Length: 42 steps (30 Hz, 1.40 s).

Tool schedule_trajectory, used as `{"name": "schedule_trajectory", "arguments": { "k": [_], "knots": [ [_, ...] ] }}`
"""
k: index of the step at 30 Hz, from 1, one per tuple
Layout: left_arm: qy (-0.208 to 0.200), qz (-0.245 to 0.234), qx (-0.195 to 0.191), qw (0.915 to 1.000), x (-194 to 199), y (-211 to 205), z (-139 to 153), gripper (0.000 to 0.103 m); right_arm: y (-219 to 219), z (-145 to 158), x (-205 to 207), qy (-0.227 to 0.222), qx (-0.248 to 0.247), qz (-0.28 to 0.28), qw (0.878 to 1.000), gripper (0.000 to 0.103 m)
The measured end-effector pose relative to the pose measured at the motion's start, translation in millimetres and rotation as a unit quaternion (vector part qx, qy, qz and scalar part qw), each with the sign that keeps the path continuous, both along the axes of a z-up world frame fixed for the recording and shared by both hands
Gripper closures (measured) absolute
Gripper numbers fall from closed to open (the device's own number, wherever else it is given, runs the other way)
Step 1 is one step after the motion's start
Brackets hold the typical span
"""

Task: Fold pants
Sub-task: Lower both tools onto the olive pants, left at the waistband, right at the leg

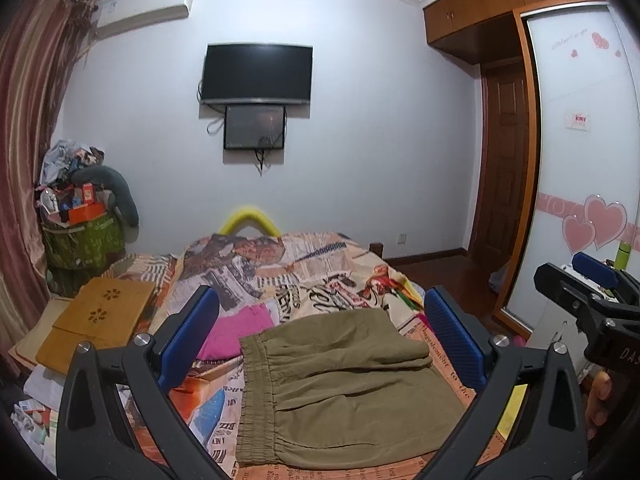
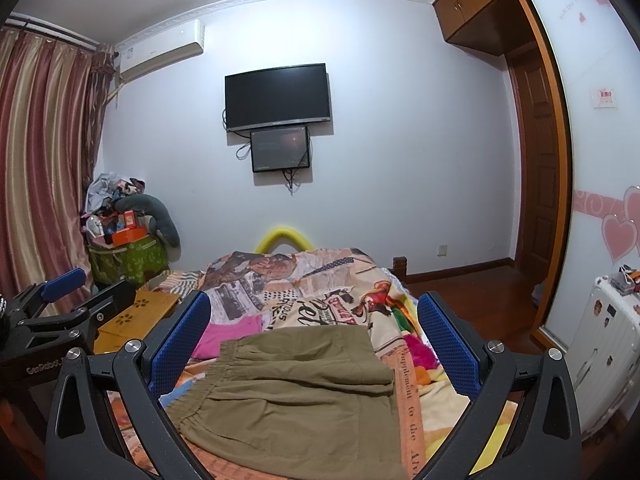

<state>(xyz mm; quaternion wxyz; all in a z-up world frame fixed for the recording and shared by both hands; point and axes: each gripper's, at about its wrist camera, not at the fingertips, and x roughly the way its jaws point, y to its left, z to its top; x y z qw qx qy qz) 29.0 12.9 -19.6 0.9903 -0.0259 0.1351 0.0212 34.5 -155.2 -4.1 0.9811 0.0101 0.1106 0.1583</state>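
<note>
The bed [image 1: 320, 264] is taking up most of both views, wearing a busy newspaper-print cover. The olive-green pants [image 1: 340, 392] are lying on it already folded into a compact stack, elastic waistband facing left, with a pink garment [image 1: 236, 328] peeking out just beyond them. A bamboo lap table [image 1: 100, 320] is sitting at the bed's left edge. The left gripper [image 1: 320, 344] is hovering over the pants with jaws spread wide, holding nothing. The right gripper [image 2: 314, 354] is doing the same, jaws wide apart and empty.
</note>
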Motion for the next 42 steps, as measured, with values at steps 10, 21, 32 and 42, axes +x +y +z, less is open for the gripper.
{"name": "schedule_trajectory", "arguments": {
  "k": [10,21,32,42],
  "knots": [
    [0.113,-0.003,-0.015,0.9935,89.0,24.6,-49.0,0.000,-5.3,-39.2,55.6,0.058,-0.044,-0.029,0.997,0.000],
    [0.276,0.023,-0.002,0.9608,188.5,64.0,-142.1,0.000,-29.5,-103.7,128.3,0.180,-0.065,-0.027,0.981,0.000],
    [0.399,0.007,-0.026,0.9166,256.5,104.8,-211.8,0.000,-45.1,-168.1,197.3,0.291,-0.095,0.001,0.952,0.002],
    [0.442,0.007,0.019,0.8969,276.8,102.2,-248.1,0.000,-45.5,-206.4,237.4,0.359,-0.079,0.040,0.929,0.015]
  ]
}}
